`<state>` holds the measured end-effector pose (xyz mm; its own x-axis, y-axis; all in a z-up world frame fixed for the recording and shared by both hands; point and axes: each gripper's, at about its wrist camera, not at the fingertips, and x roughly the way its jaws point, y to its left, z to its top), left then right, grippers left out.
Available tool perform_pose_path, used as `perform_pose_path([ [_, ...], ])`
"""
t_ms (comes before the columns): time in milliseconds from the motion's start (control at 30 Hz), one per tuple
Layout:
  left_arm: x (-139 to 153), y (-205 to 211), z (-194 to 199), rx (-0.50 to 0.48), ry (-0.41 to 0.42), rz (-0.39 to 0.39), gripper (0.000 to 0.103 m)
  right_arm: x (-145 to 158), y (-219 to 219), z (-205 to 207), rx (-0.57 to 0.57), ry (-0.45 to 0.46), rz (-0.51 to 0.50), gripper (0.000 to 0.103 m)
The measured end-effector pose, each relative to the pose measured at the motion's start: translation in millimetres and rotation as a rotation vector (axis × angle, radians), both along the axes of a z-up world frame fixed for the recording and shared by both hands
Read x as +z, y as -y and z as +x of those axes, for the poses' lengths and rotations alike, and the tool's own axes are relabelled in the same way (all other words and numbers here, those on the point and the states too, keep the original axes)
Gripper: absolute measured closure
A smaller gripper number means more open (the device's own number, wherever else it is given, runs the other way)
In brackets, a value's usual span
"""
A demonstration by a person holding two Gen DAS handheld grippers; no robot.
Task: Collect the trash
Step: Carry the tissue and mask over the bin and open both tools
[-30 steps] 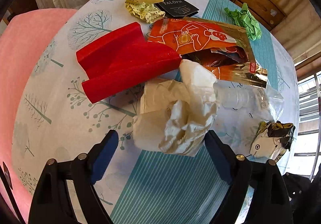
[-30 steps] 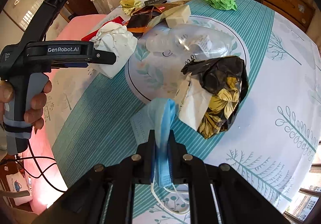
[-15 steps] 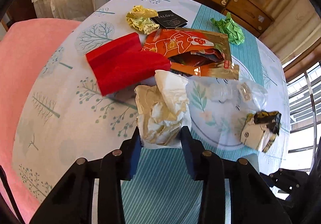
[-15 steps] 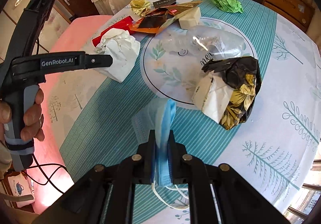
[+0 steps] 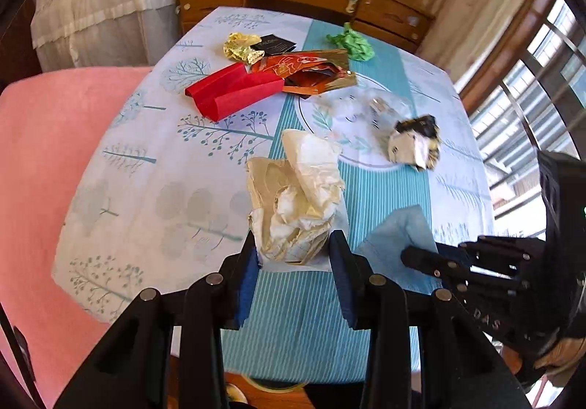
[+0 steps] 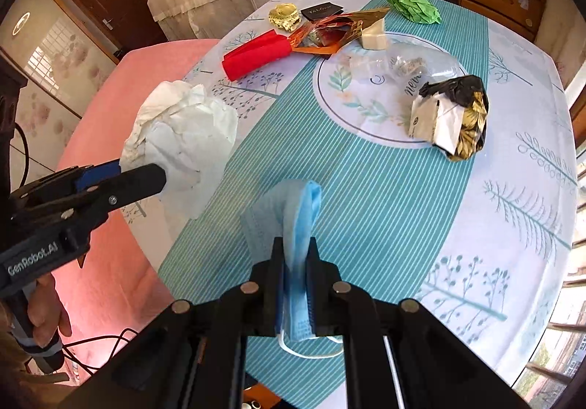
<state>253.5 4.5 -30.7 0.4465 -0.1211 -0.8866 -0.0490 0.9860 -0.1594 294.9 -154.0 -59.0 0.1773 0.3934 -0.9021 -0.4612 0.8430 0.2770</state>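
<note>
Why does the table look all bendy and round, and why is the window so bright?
Left wrist view: the fisheye lens bulges the table into a dome, the black-and-gold wrapper is smeared by motion, and the window is washed out by daylight. Right wrist view: the same curving, but sharper; the clear plastic bottle shows only as faint glints.

cream-white crumpled paper (image 5: 298, 196) showing between left jaws | light blue mask (image 6: 298, 225) showing between right jaws | tablecloth (image 6: 384, 211) showing teal stripes, tree print beyond jaws
</note>
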Motion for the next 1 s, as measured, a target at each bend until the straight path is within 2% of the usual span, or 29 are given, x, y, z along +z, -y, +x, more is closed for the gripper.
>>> perform_pose_path([
  [133, 13.6, -14.5, -47.6, -0.097, 0.036, 0.017, 0.067, 7.7, -13.1, -43.2, -0.074, 0.007, -0.006, 0.093],
  [300, 16.3, -37.0, -103.0, -0.213, 0.072, 0.052, 0.067, 6.7, -28.5, -101.2, -0.196, -0.009, -0.002, 0.094],
  [467, 15.6, -68.0, -150.4, -0.27, 0.1, 0.028, 0.067, -5.3, -46.4, -156.0, -0.281, -0.026, -0.03, 0.094],
  [700, -1.4, -84.8, -193.9, -0.316, 0.044, -0.018, 0.067, -20.1, -54.9, -209.3, -0.342, -0.113, -0.093, 0.094],
  [833, -16.6, -78.3, -207.1, -0.334, 0.004, -0.039, 0.067, -28.3, -53.6, -229.1, -0.356, -0.153, -0.123, 0.094],
  [1000, -43.6, -65.9, -216.5, -0.338, -0.059, -0.061, 0.067, -56.8, -50.1, -243.1, -0.386, -0.22, -0.127, 0.094],
])
